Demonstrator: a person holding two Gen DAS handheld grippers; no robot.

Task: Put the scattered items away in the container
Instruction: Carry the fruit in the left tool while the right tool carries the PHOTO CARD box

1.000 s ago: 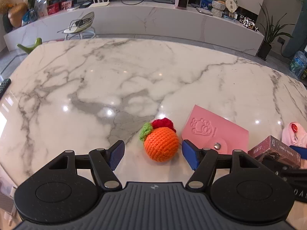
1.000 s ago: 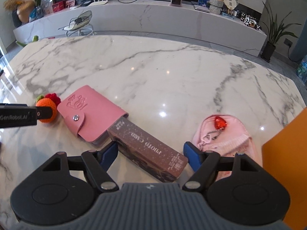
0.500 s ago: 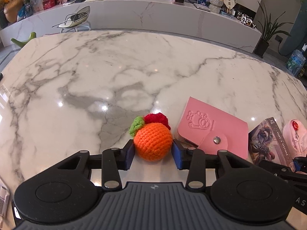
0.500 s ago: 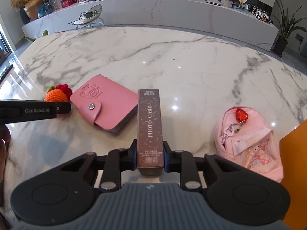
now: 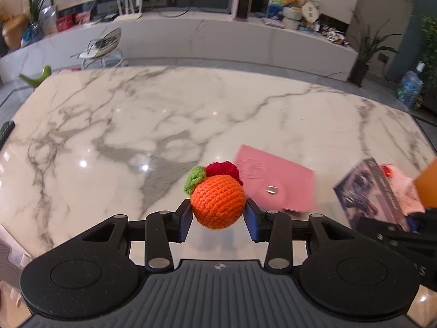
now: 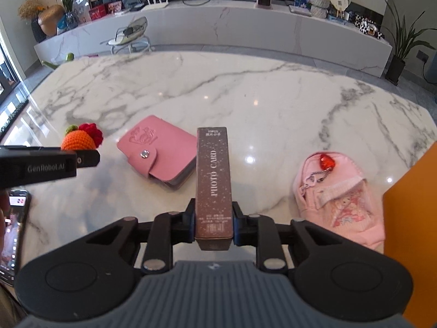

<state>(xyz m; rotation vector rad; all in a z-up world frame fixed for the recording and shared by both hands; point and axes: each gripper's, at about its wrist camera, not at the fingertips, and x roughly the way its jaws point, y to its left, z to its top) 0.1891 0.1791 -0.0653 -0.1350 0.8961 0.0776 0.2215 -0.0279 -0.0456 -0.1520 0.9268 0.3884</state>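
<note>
R gripper [image 6: 213, 222] clamps card box [image 6: 213, 180] — long axis fwd.

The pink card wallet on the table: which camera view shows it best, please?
The right wrist view. There the pink card wallet lies sharp and whole, with its snap flap and stamped cover visible. In the left wrist view it is blurred, and the knitted orange covers its near corner.

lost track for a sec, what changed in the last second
The left hand-held gripper closed on the crochet orange and lifted it. The right hand-held gripper closed on the photo card box and raised it. The pink wallet and pink pouch stayed put on the table.
</note>
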